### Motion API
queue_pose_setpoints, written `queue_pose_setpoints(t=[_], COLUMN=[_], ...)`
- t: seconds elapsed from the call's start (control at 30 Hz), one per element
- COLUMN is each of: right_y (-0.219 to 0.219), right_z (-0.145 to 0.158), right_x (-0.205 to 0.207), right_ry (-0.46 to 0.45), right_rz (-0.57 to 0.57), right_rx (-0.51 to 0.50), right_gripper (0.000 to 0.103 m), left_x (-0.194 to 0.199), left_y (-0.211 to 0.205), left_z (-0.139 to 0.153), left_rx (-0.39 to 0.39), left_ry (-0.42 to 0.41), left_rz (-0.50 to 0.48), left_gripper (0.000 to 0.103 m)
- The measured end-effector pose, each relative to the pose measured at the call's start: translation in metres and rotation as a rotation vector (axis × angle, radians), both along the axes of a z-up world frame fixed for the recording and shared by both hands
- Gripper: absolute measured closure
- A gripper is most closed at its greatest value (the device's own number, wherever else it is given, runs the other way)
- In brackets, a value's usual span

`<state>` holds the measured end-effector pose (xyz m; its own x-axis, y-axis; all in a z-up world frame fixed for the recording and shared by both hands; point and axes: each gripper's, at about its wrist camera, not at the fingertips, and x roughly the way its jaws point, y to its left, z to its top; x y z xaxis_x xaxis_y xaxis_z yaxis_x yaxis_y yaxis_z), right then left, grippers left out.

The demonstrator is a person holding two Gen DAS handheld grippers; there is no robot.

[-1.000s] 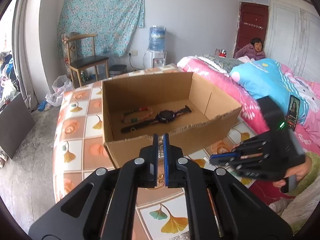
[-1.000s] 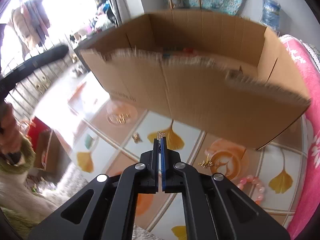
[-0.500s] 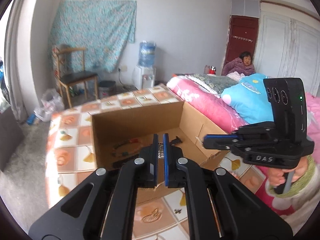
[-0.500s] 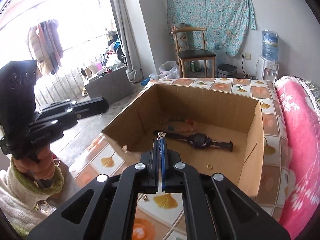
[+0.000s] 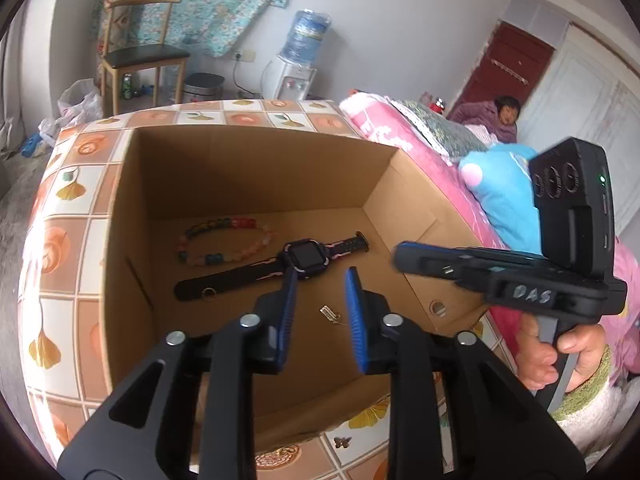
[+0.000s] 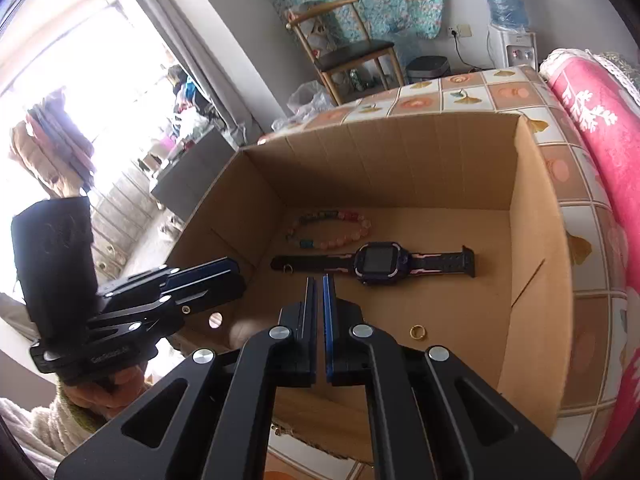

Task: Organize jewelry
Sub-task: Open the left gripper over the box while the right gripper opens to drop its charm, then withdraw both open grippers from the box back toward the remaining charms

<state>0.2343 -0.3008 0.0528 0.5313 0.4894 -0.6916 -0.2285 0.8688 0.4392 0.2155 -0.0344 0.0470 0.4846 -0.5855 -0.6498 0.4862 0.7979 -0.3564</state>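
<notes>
- L gripper is hanging over the near part of the cardboard box — jaws are opening, blue pads apart, nothing pinched between them.
- Small gold clasp piece is lying loose on the box floor, seen in the gap between the L pads, near the box's front wall.
- R gripper is pointing down into the same box; pads are sitting pressed together with only a slit between them. Whether anything thin is caught there, can't tell.
- Black watch is lying flat across the mid floor, strap running left–right.
- Bead bracelet is lying behind the watch, toward the back-left corner of the box, just apart from the strap.
- Gold ring is resting on the floor toward the front-right corner, well clear of the watch.
- Box is sitting on the tile-pattern table, close to its right edge beside the pink bedding.
</notes>
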Motion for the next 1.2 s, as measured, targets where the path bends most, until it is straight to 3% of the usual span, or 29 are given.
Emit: queue_pose_setpoints(t=[0.03,0.17,0.23,0.33,0.37,0.5,0.6,0.73,0.8,0.93,1.07,1.2], right_y=[-0.003,-0.015,-0.018,-0.021,-0.021,-0.016,-0.009,0.0,0.006,0.02,0.034,0.042], right_z=[0.003,0.018,0.028,0.05,0.057,0.071,0.064,0.031,0.01,-0.035,-0.057,-0.068], right_x=[-0.003,-0.016,-0.025,-0.053,-0.063,-0.104,-0.128,-0.143,-0.143,-0.141,-0.138,-0.138], right_ry=[-0.008,-0.055,-0.083,-0.167,-0.197,-0.279,-0.256,-0.129,-0.048,0.086,0.121,0.127], right_rz=[-0.008,-0.037,-0.039,-0.02,-0.002,0.088,0.148,0.15,0.127,0.078,0.076,0.082], right_rx=[0.002,0.016,0.021,0.037,0.047,0.033,0.019,0.007,-0.011,-0.07,-0.149,-0.222], right_gripper=[0.097,0.071,0.069,0.056,0.047,0.018,0.011,0.01,0.01,0.01,0.01,0.01], left_x=[-0.001,-0.01,-0.018,-0.035,-0.043,-0.081,-0.105,-0.121,-0.123,-0.113,-0.106,-0.107], left_y=[0.003,0.018,0.026,0.039,0.045,0.066,0.078,0.079,0.076,0.062,0.056,0.055], left_z=[0.001,0.012,0.02,0.036,0.041,0.058,0.054,0.027,0.005,-0.048,-0.082,-0.088], left_rx=[0.0,-0.008,-0.013,-0.015,-0.018,-0.009,0.016,0.085,0.109,0.232,0.284,0.323], left_ry=[-0.003,-0.025,-0.04,-0.071,-0.087,-0.166,-0.169,-0.102,-0.043,0.071,0.141,0.11], left_rz=[0.009,0.049,0.065,0.092,0.101,0.132,0.143,0.145,0.145,0.173,0.166,0.181], left_gripper=[0.071,0.055,0.049,0.028,0.021,0.011,0.008,0.008,0.008,0.008,0.008,0.008])
